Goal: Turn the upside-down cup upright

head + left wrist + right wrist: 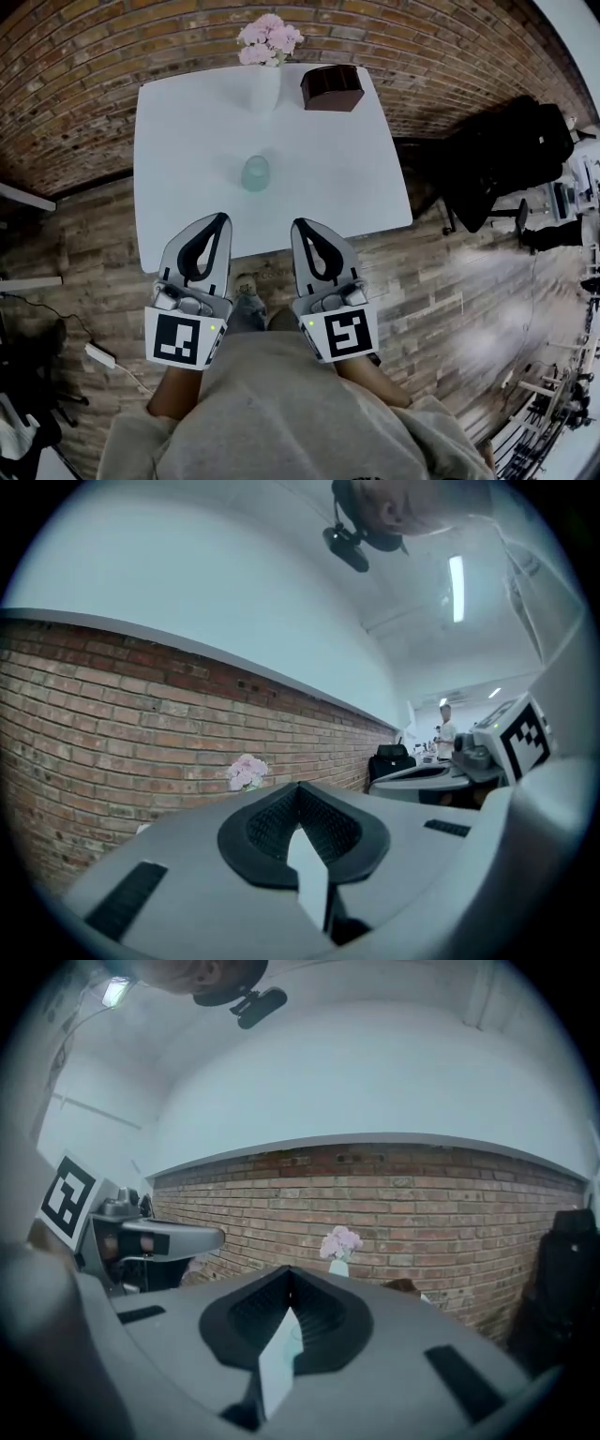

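Orientation of cup (255, 173) unclear (too small)

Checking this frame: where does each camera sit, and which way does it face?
Head view: on the person's head, looking steeply down at the table, the cup, the left gripper, the right gripper and the person's torso.
Left gripper view: on the left gripper, looking along its shut jaws toward the brick wall; the right gripper shows at right.
Right gripper view: likewise, jaws shut; the left gripper shows at left.
Shared: all three show the flowers.
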